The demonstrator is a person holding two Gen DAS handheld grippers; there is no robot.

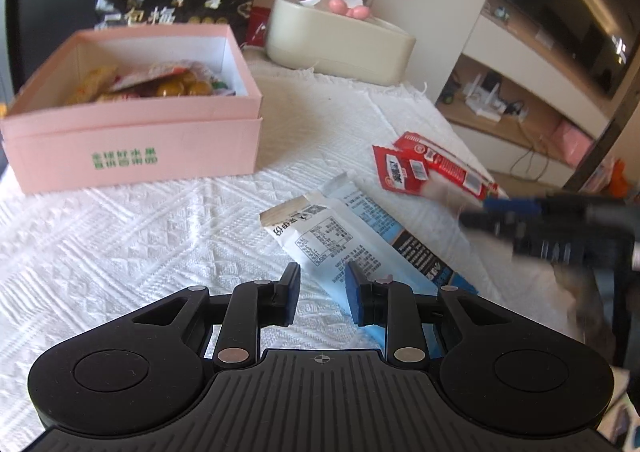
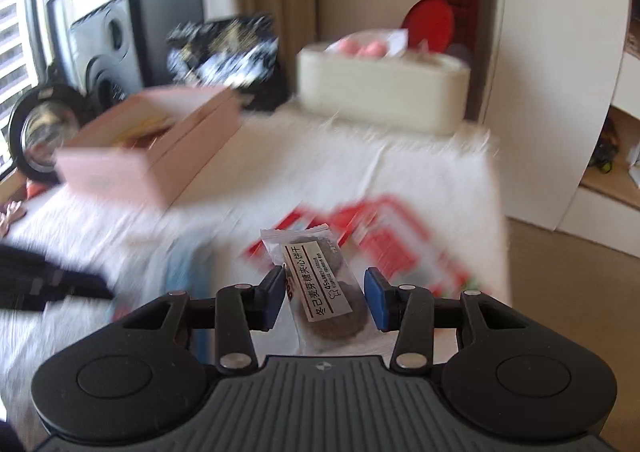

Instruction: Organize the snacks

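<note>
Holding a wrapped biscuit packet lengthwise between our right gripper's narrowed jaws, we are facing the pink box at ten o'clock.

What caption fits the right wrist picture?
Cookie packet sits between the right gripper's jaws above the white cloth.

**Blur and cut-offs across both wrist views**

Motion blur is smearing the pink box and red packets at twelve o'clock. The right gripper is showing as a dark streak at three o'clock, its jaws unreadable there.
</note>
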